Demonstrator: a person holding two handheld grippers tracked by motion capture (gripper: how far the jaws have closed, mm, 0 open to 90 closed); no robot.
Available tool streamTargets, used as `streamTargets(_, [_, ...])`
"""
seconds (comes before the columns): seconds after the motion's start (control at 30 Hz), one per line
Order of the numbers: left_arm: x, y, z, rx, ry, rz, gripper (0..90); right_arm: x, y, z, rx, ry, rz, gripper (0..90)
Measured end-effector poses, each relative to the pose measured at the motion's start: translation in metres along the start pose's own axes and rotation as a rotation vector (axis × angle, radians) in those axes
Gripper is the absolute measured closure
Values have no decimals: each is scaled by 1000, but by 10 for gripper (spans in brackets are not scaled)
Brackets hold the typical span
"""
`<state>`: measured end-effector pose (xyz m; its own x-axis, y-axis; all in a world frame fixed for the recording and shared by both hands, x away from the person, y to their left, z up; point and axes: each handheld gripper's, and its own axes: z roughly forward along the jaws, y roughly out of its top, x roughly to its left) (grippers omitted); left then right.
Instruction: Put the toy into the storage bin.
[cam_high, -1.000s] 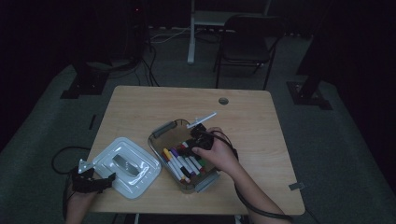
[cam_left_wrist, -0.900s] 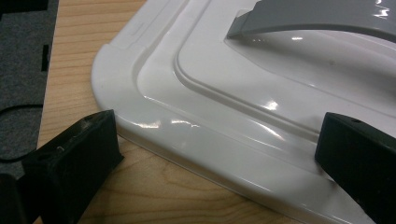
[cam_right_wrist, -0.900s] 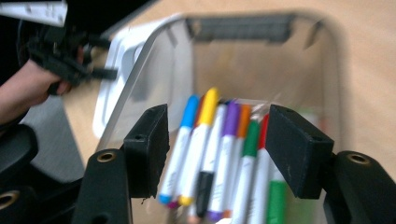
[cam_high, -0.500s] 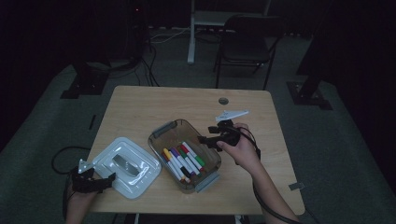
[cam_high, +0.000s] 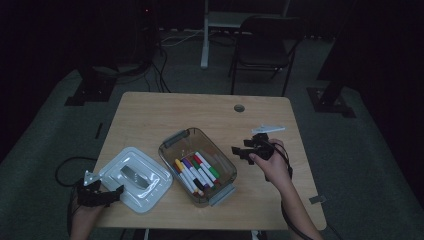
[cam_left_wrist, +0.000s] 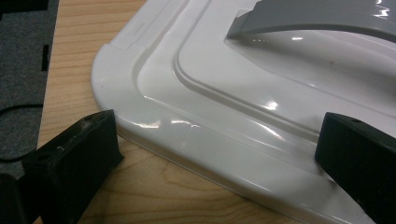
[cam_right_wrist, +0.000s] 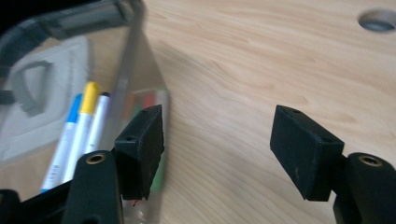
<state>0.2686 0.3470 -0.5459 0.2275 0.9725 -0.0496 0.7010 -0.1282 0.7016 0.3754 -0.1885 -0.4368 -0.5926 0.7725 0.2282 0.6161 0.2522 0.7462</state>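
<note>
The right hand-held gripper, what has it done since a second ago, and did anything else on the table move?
The right hand-held gripper left the clear bin of markers and moved right over bare table. Its jaws have just been opening, with nothing between them. The left hand-held gripper stayed at the white lid, jaws open around its edge. Bin, markers and lid did not shift.

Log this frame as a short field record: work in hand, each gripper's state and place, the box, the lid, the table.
work: markers lie in a clear box; lid off
left gripper: jaws open, straddling the near edge of the white lid, not pressing on it
right gripper: empty, over bare wood right of the box; its jaws have just been opening
box: uncovered, grey latches at both ends
lid: flat on the table, left of the box, grey handle up
table: wooden, cable hole near the far edge
</note>
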Motion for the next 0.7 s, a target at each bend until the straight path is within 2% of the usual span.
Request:
streamTargets(0.23, [0, 0, 0, 0, 0, 0, 5, -23, -22, 9, -4, -93, 34, 341])
streamTargets(0.33, [0, 0, 0, 0, 0, 0, 5, -31, -31, 16, 6, -119, 52, 341])
streamTargets(0.5, [0, 0, 0, 0, 1, 0, 5, -39, -49, 31, 36, -154, 44, 341])
streamTargets(0.7, [0, 0, 0, 0, 1, 0, 5, -45, -65, 43, 12, -201, 30, 343])
